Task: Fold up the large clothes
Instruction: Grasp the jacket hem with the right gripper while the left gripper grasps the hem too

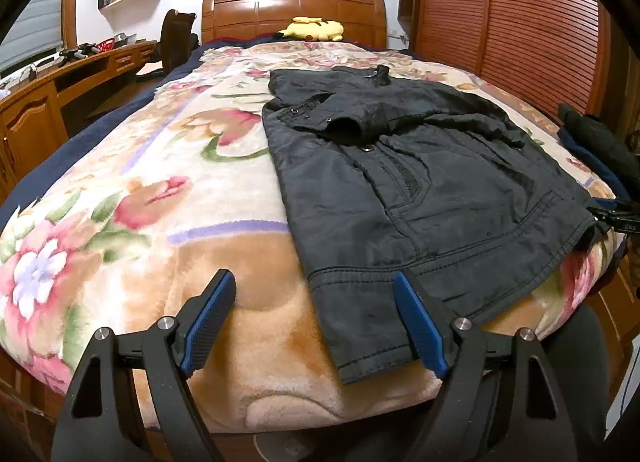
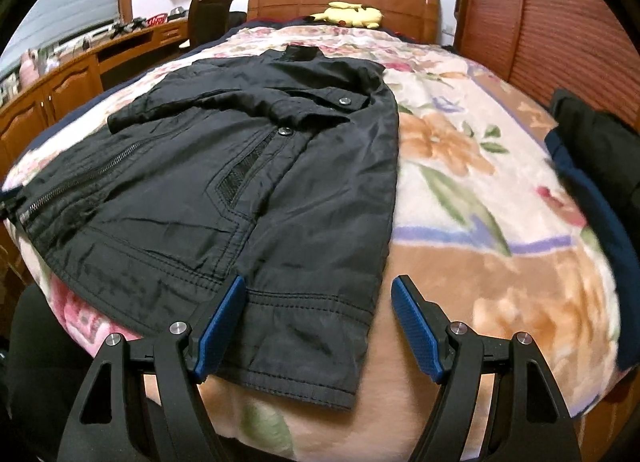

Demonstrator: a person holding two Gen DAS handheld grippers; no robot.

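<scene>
A black jacket point(image 1: 420, 190) lies flat on the floral blanket point(image 1: 160, 190), both sleeves folded across its chest, collar toward the headboard. My left gripper point(image 1: 314, 282) is open, its jaws straddling the jacket's near left hem corner just above the blanket. In the right wrist view the jacket point(image 2: 256, 190) fills the left and middle; my right gripper point(image 2: 318, 286) is open over its near right hem corner. The right gripper also shows at the far right edge of the left wrist view, by the hem point(image 1: 616, 218). Neither gripper holds anything.
A yellow plush toy point(image 1: 316, 29) lies by the wooden headboard point(image 1: 292, 8). A pile of dark folded clothes point(image 2: 592, 166) sits at the bed's right edge. A wooden desk point(image 1: 48, 94) and chair point(image 1: 176, 42) stand to the left; a slatted wardrobe point(image 1: 512, 22) is to the right.
</scene>
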